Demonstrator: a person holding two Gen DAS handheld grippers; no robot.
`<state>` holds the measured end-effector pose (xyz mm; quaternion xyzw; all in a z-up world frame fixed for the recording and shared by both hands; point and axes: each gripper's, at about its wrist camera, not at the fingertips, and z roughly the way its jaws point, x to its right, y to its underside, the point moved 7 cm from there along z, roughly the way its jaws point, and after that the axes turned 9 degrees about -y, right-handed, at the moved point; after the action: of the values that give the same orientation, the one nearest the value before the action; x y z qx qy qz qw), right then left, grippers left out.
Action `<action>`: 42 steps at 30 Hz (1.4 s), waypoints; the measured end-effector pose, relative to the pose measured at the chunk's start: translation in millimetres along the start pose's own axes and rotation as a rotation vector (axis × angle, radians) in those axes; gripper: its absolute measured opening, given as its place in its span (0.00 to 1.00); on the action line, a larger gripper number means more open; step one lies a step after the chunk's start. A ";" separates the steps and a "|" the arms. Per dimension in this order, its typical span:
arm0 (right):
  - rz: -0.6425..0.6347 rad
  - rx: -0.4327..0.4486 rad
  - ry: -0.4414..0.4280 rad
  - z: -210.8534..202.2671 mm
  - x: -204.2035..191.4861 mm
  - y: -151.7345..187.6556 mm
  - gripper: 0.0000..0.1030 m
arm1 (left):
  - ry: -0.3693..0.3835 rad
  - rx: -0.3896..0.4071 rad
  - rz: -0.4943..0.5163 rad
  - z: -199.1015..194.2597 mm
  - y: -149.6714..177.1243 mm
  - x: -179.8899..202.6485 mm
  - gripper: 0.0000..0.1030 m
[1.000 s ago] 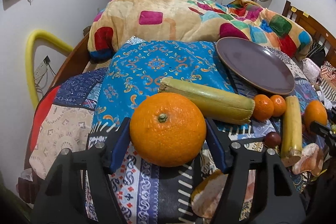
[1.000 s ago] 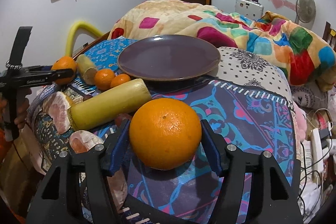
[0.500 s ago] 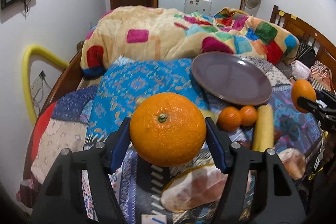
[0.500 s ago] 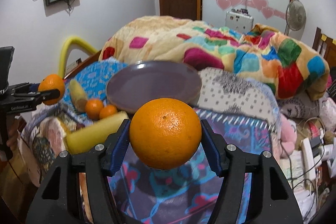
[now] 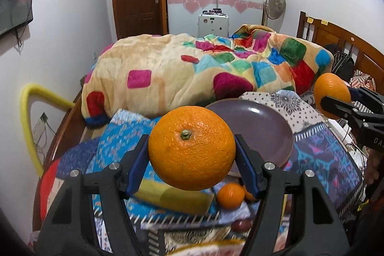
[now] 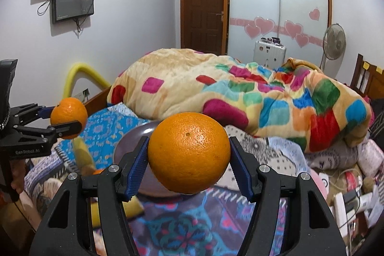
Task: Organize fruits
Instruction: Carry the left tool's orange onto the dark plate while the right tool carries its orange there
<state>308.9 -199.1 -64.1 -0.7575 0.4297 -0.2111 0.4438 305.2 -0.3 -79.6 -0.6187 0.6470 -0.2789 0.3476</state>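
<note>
My left gripper (image 5: 192,170) is shut on a large orange (image 5: 191,147) and holds it in the air above the bed, near the left rim of the purple plate (image 5: 264,131). My right gripper (image 6: 188,170) is shut on a second large orange (image 6: 189,152), also raised, in front of the plate (image 6: 134,136). Each gripper with its orange shows in the other's view, the right one (image 5: 332,94) at the far right, the left one (image 6: 69,115) at the far left. Two small tangerines (image 5: 231,195) and a yellow sugarcane piece (image 5: 177,198) lie below on the patterned cloth.
A colourful quilt (image 5: 192,73) is heaped behind the plate. A dark round fruit (image 5: 242,225) lies near the bottom. The wooden headboard (image 5: 348,47) is at the right, a yellow tube (image 5: 28,116) and white wall at the left. Cables and clutter (image 6: 348,198) lie at the bed's right side.
Both grippers have risen with their oranges from just above the cloth and moved toward the plate. The fruit on the bed now lies lower in both views.
</note>
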 end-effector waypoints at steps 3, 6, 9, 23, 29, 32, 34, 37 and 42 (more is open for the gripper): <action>-0.015 0.001 0.008 8.4 1.9 -7.5 0.60 | -0.004 0.013 0.019 5.6 -12.3 8.2 0.66; -0.020 0.001 0.007 16.7 4.5 -12.9 0.60 | 0.007 0.023 0.030 11.9 -25.5 18.5 0.66; -0.023 -0.009 0.014 28.6 8.5 -14.9 0.60 | 0.006 0.031 0.043 17.9 -33.4 27.4 0.66; -0.004 -0.201 -0.003 99.8 34.7 13.5 0.60 | 0.017 -0.140 0.038 94.7 -40.6 43.6 0.66; -0.049 -0.259 -0.003 113.7 31.0 20.1 0.60 | 0.038 -0.273 0.022 130.6 -27.1 45.6 0.66; -0.049 -0.283 -0.024 117.5 28.5 24.0 0.60 | 0.036 -0.315 0.012 140.5 -21.3 45.8 0.66; -0.046 -0.295 -0.033 120.7 28.9 25.0 0.60 | 0.036 -0.326 0.016 145.0 -19.8 46.9 0.66; -0.046 -0.310 -0.040 122.8 28.3 28.5 0.60 | 0.027 -0.324 0.044 147.9 -18.6 51.7 0.66; -0.047 -0.330 -0.046 126.7 27.7 32.4 0.60 | 0.044 -0.360 0.069 154.6 -10.9 58.4 0.66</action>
<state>397.8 -167.8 -158.9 -0.8346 0.4304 -0.1304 0.3180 435.1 -48.5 -170.3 -0.6421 0.7147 -0.1603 0.2263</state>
